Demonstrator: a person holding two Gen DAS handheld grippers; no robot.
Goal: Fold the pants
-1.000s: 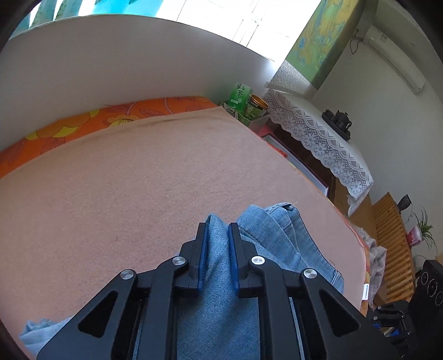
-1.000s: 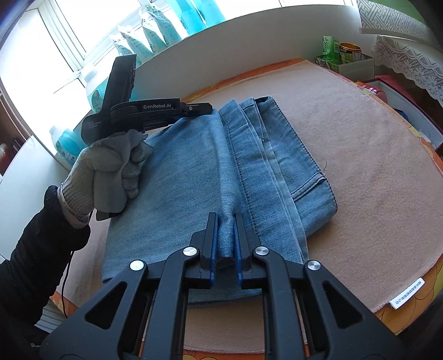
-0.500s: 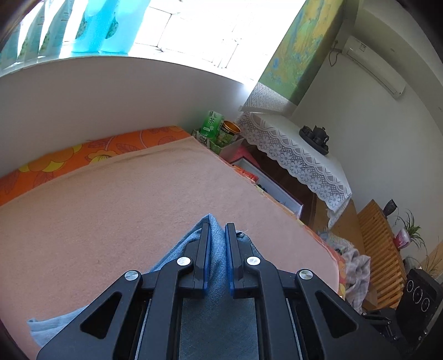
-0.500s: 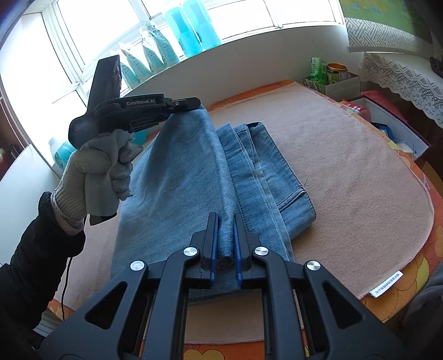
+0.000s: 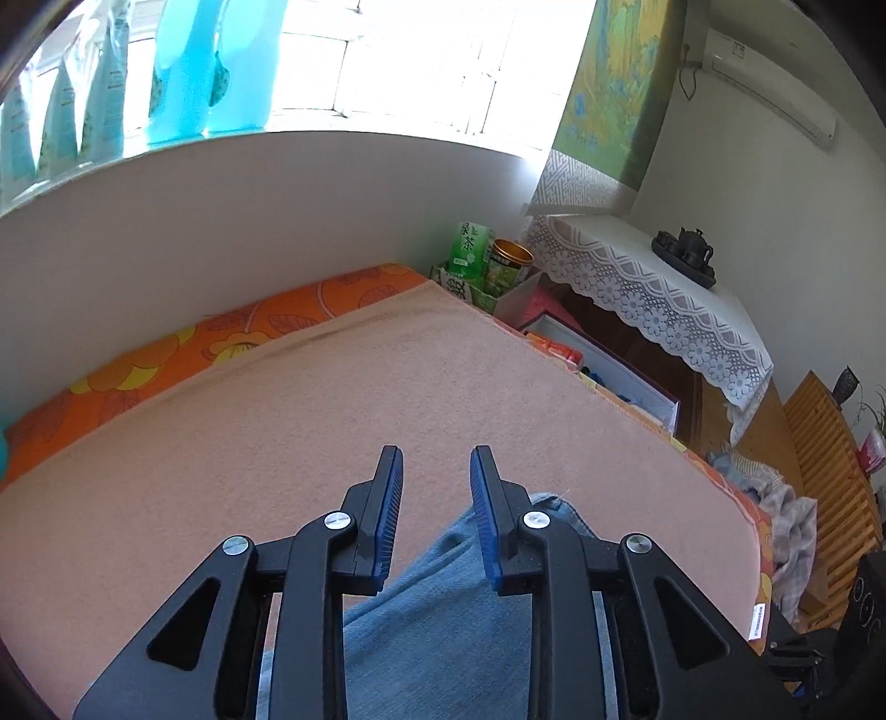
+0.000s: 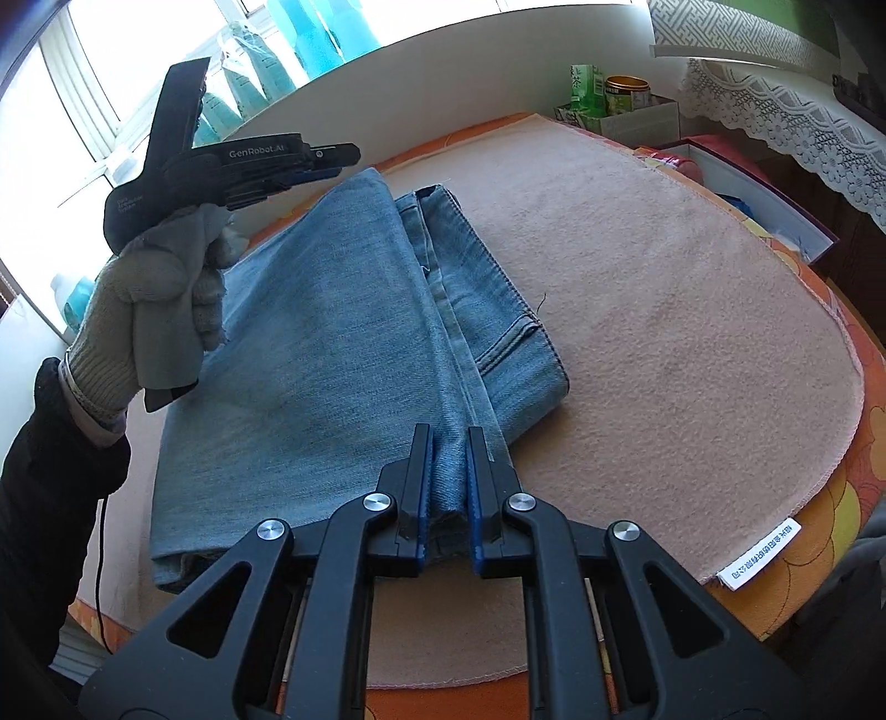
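Observation:
Blue jeans (image 6: 332,332) lie folded lengthwise on a peach blanket (image 6: 664,304) over an orange flowered cover. My right gripper (image 6: 448,432) is shut on the doubled denim edge at the near end. A gloved hand (image 6: 155,299) holds my left gripper (image 6: 349,152) just above the jeans' far corner. In the left wrist view the left gripper (image 5: 436,454) has its jaws opening, with nothing between the blue pads; the jeans (image 5: 443,620) lie below it on the blanket (image 5: 277,432).
A green tea carton (image 5: 470,249) and a tin can (image 5: 509,263) stand in a box at the blanket's far corner. A lace-covered table (image 5: 637,277) and an open box (image 6: 747,183) sit to the right. Blue bottles (image 6: 310,39) line the window sill.
The left gripper, shut on the denim's far corner and raised, has parted its jaws and the denim has dropped out. The right gripper keeps its grip on the near edge.

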